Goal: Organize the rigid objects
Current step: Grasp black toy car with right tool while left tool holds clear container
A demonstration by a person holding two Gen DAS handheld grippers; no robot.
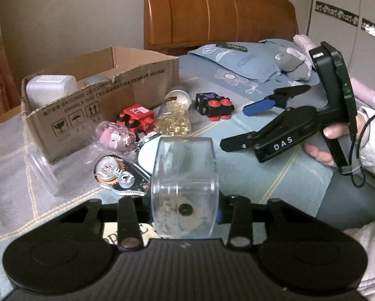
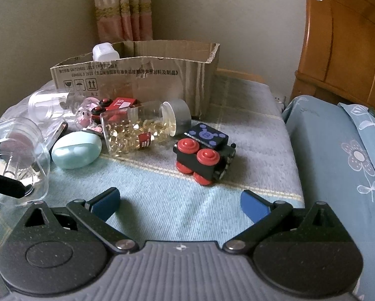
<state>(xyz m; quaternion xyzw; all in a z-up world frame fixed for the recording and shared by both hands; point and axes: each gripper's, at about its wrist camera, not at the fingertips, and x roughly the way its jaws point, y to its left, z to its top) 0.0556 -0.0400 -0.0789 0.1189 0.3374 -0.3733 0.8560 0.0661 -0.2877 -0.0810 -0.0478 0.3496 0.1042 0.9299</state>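
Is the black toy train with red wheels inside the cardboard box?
No, the black toy train sits on the blue bedspread in front of the cardboard box, not inside it.

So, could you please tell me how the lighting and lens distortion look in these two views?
Left wrist view: dim, bluish light, dark vignetted corners, and the clear jar held close up hides the left gripper fingers. Right wrist view: soft daylight, the cardboard box bowed by the fisheye, faint shadow under the black toy train.
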